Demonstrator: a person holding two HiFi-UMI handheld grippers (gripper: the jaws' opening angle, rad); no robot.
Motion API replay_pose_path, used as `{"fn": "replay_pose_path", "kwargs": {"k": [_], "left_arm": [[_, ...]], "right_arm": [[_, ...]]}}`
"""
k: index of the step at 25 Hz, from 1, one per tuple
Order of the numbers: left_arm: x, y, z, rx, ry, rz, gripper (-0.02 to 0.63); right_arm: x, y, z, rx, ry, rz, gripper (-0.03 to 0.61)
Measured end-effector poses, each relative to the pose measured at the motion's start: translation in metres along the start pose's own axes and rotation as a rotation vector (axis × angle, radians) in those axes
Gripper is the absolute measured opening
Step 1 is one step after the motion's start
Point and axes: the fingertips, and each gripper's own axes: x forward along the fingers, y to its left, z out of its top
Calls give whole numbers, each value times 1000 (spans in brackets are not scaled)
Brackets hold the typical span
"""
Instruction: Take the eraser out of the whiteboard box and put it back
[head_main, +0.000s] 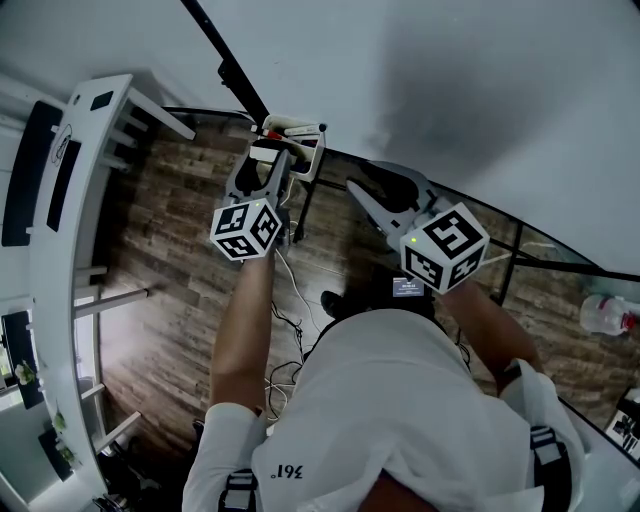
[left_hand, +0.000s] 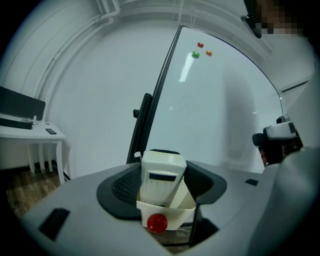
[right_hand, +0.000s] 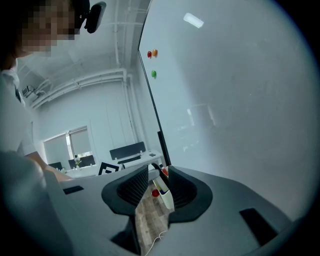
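Observation:
A cream eraser (left_hand: 161, 175) stands upright in the small white whiteboard box (left_hand: 179, 217), which has a red magnet (left_hand: 157, 223) on its front. My left gripper (left_hand: 164, 176) is shut on the eraser, with a ribbed pad against each of its sides. In the head view the left gripper (head_main: 285, 160) reaches to the box (head_main: 305, 140) at the whiteboard's (head_main: 450, 80) lower edge. My right gripper (head_main: 375, 182) hangs to the right of it, open and with nothing between its fingers. In the right gripper view the jaws (right_hand: 152, 187) frame the distant box (right_hand: 163, 194).
A white desk (head_main: 70, 200) runs along the left side over the wooden floor (head_main: 180, 250). A cable (head_main: 285, 310) lies on the floor near the person's feet. Coloured magnets (left_hand: 201, 50) sit high on the whiteboard (left_hand: 215, 110). A bottle (head_main: 605, 315) stands at far right.

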Motion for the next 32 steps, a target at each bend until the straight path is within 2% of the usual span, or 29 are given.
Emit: {"fn": "replay_pose_path", "kwargs": {"k": [10, 21, 32], "left_arm": [[9, 5, -28, 3, 72, 21, 273], [10, -3, -34, 57, 124, -8, 273], [4, -10, -27, 98, 117, -26, 275]], "right_arm": [[0, -1, -5, 5, 8, 1, 126], [-4, 3, -9, 10, 10, -1, 126], [-8, 7, -13, 8, 8, 7, 126]]}}
